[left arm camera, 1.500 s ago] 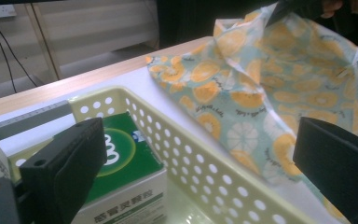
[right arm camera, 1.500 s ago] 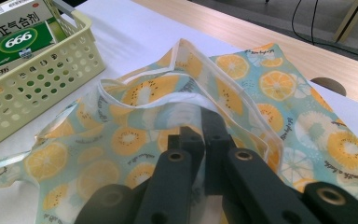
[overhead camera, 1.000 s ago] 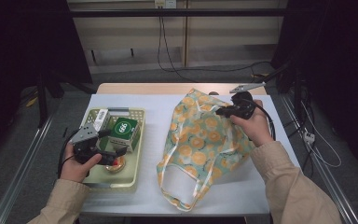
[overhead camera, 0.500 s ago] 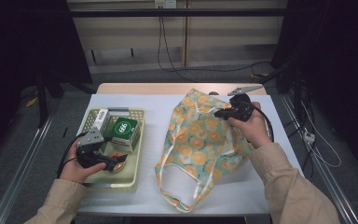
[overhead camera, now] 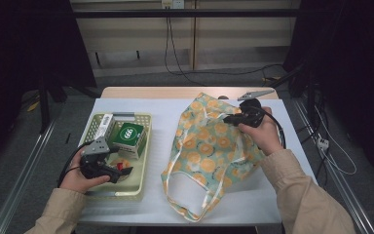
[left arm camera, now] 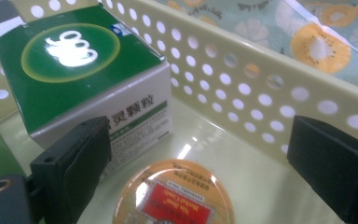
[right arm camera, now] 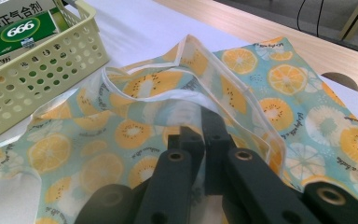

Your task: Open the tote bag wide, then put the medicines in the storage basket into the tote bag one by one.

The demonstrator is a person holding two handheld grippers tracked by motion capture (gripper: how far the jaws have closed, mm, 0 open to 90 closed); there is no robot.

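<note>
A fruit-print cloth bag (overhead camera: 209,146) lies flat on the white table cover. My right gripper (overhead camera: 229,118) is shut on the bag's upper edge; in the right gripper view the closed jaws (right arm camera: 205,140) pinch the fabric (right arm camera: 135,135) by its white lining. My left gripper (overhead camera: 121,170) is inside the pale yellow perforated basket (overhead camera: 143,146), open. In the left gripper view its wide jaws (left arm camera: 200,149) straddle a small round tin (left arm camera: 175,200) with a red and orange label, not touching it. A green and white box (left arm camera: 74,60) stands just behind the tin.
The basket (right arm camera: 42,70) also holds a second printed box (overhead camera: 104,126) at its far left, beside the green box (overhead camera: 129,134). The basket wall (left arm camera: 242,93) runs close to my left gripper's right jaw. Bag handles (overhead camera: 190,195) loop toward the table's front edge. Cables trail off the right side.
My left gripper has shifted slightly toward the near end of the basket, over the tin. The right gripper and the bag have stayed put.
</note>
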